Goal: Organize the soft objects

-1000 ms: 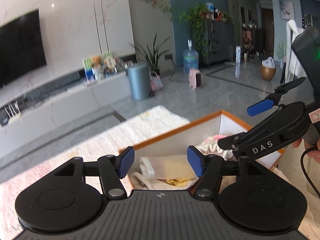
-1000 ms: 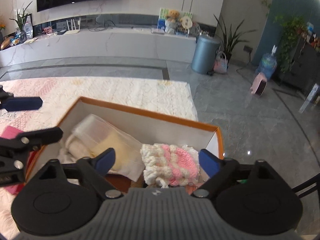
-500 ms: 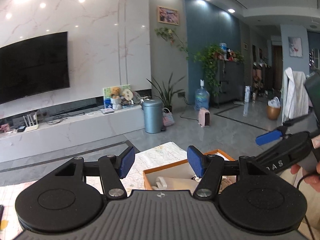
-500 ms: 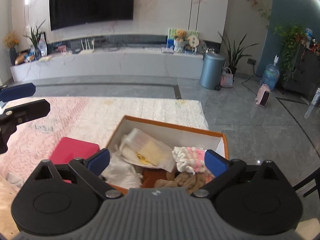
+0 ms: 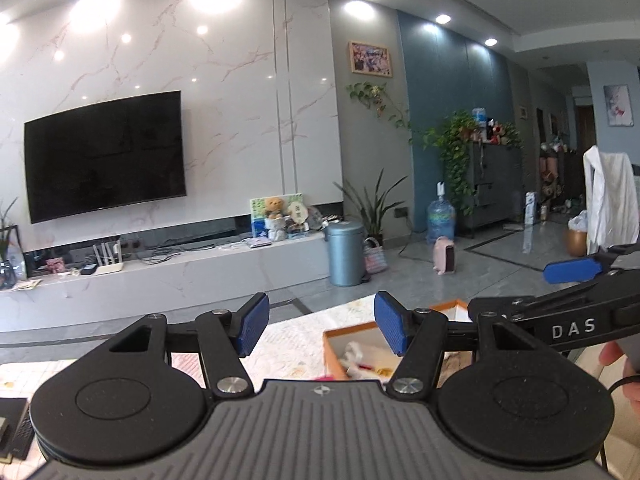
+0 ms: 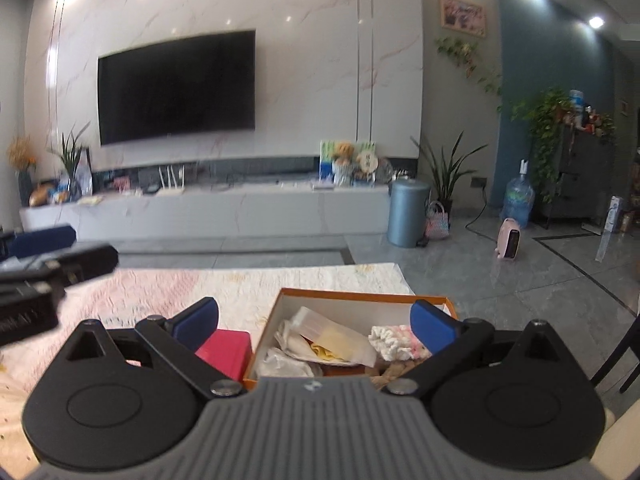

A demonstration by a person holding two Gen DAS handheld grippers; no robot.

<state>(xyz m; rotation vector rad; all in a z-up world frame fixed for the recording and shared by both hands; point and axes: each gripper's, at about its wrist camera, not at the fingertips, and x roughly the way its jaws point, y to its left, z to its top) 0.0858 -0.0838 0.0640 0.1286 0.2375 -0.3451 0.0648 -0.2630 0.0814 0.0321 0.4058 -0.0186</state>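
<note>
An orange box (image 6: 288, 300) with white inner walls sits on the table. It holds several soft items: a bagged cream cloth (image 6: 336, 334), a pink-and-white knit piece (image 6: 390, 340) and white cloth (image 6: 286, 362). The box also shows in the left wrist view (image 5: 336, 344). My right gripper (image 6: 316, 322) is open and empty, raised and pulled back from the box. My left gripper (image 5: 318, 326) is open and empty, left of the box. The right gripper's blue fingertip (image 5: 572, 270) shows at the right of the left wrist view.
A red flat box (image 6: 226, 350) lies just left of the orange box on the pale patterned tablecloth (image 6: 256, 286). A remote (image 5: 18, 434) lies at the table's left. Beyond are a TV wall, a low cabinet, a blue bin (image 6: 408, 214) and a chair back (image 6: 628, 352).
Both grippers have lifted and drawn back from the box, tilting up so the room fills the views. The soft items stay in the box. Both stay open.
</note>
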